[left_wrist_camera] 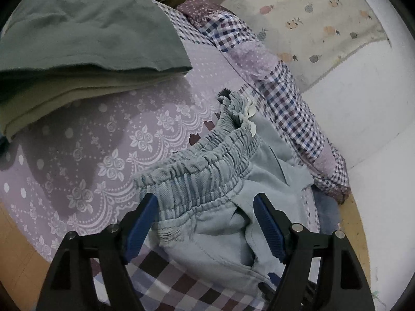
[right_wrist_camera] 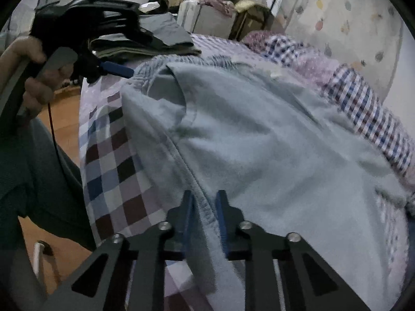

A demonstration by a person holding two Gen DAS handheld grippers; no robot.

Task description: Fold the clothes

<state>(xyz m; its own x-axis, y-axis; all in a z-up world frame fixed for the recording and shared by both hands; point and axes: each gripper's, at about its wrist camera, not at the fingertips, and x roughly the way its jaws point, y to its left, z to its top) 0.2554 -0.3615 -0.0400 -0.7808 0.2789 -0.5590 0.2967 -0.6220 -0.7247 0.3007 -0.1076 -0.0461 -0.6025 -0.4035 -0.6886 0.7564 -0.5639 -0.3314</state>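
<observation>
Light blue trousers [left_wrist_camera: 228,223] with a gathered elastic waistband [left_wrist_camera: 197,165] lie spread on the bed. My left gripper [left_wrist_camera: 206,204] is open, and its blue pads [left_wrist_camera: 141,223] sit on either side of the waistband's near end. In the right wrist view the same trousers [right_wrist_camera: 272,142] fill the middle, a little blurred. My right gripper [right_wrist_camera: 205,202] is shut on their side seam, which runs up between the narrow jaws. The left gripper [right_wrist_camera: 122,70] also shows there at the upper left, held by a hand [right_wrist_camera: 33,77], its blue tip at the waistband.
A folded stack of dark green and olive clothes [left_wrist_camera: 77,41] lies on the purple lace-print bedcover [left_wrist_camera: 85,160]. A rolled checked quilt [left_wrist_camera: 288,96] borders the bed by the wall. Boxes and clutter [right_wrist_camera: 215,13] stand beyond. Wood floor [right_wrist_camera: 64,119] lies to the left.
</observation>
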